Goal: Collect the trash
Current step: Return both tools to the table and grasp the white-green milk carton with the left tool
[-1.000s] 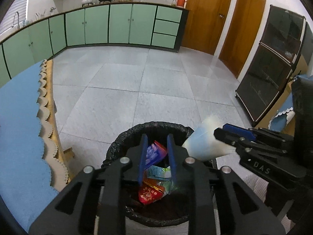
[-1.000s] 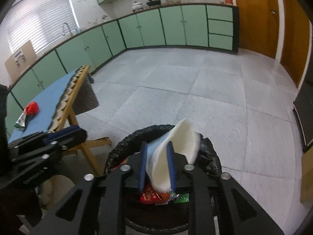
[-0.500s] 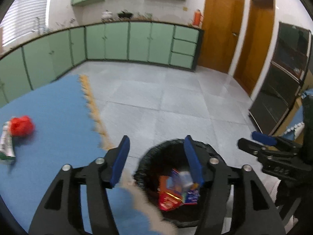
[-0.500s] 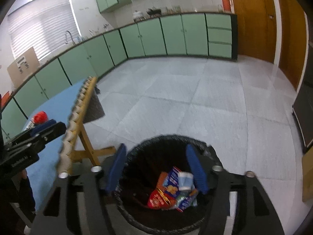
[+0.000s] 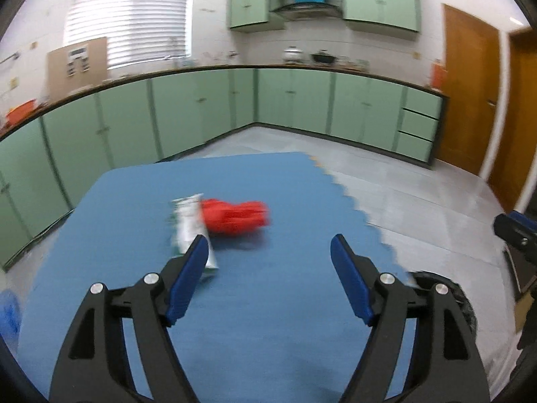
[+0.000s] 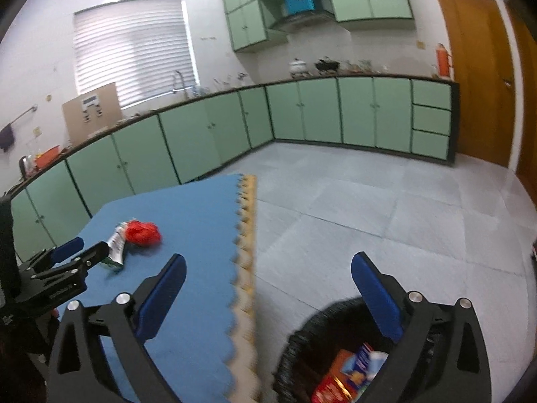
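Observation:
A crumpled red piece of trash [image 5: 235, 216] lies on the blue table mat [image 5: 268, 336], touching a white-and-green wrapper [image 5: 189, 225]. My left gripper [image 5: 269, 241] hovers over the mat just short of them, jaws opening, nothing between them. My right gripper [image 6: 268, 261] hangs above the gap between the table edge and the black-lined bin [image 6: 302, 342], jaws opening wide and empty. Several packets [image 6: 352, 369] lie in the bin. The right wrist view also shows the red trash [image 6: 142, 231], the wrapper [image 6: 115, 245] and the left gripper [image 6: 89, 247] close beside it.
The table's scalloped edge [image 6: 246, 268] runs right beside the bin [image 5: 459, 302]. Green cabinets [image 6: 302, 114] line the far walls, with grey tiled floor [image 6: 369, 201] in between. A blurred blue object [image 5: 6, 309] sits at the mat's left edge. Wooden doors [image 6: 476, 74] stand at right.
Both grippers let their trash fall into the bin, a packet from the left and a white cup from the right. They opened, rose and swung left toward the blue table.

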The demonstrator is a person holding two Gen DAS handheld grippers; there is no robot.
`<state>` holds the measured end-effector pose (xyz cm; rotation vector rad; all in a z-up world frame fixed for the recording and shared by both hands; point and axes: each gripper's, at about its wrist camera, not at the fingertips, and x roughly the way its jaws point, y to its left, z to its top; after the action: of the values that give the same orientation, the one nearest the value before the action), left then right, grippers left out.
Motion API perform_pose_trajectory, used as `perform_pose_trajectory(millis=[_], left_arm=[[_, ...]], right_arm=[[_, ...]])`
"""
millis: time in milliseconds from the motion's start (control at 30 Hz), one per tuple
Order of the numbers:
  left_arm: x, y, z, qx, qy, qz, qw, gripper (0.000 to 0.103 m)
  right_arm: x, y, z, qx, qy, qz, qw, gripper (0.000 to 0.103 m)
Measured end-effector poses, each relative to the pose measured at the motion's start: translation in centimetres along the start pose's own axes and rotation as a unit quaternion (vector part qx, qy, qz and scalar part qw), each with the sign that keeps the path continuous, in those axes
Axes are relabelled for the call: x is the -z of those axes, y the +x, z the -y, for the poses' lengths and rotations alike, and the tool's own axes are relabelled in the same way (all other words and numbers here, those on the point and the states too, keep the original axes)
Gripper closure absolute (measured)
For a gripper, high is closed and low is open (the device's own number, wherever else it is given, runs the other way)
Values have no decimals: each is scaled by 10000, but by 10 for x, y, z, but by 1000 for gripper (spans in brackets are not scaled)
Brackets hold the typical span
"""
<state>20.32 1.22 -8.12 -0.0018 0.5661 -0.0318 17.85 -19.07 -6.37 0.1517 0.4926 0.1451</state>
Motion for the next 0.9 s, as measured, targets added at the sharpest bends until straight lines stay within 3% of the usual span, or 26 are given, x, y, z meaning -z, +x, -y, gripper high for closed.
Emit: perform_pose_trajectory(millis=[167, 400, 700, 900], left_arm=[[-2, 5, -40, -363, -265, -56, 9990, 30], [-4, 31, -74, -551, -467, -307, 9969, 30], [2, 68, -85, -517, -637, -622, 9947, 32], [-3, 77, -96, -541, -793, -692, 9930, 43]], right_arm=[[-3, 30, -41, -199, -208, 91, 9995, 6], [-3, 66, -77, -367, -243, -57, 9990, 6], [0, 85, -84, -360, -325, -250, 9985, 6], [0, 93, -87, -381, -338, -329, 9982, 6]])
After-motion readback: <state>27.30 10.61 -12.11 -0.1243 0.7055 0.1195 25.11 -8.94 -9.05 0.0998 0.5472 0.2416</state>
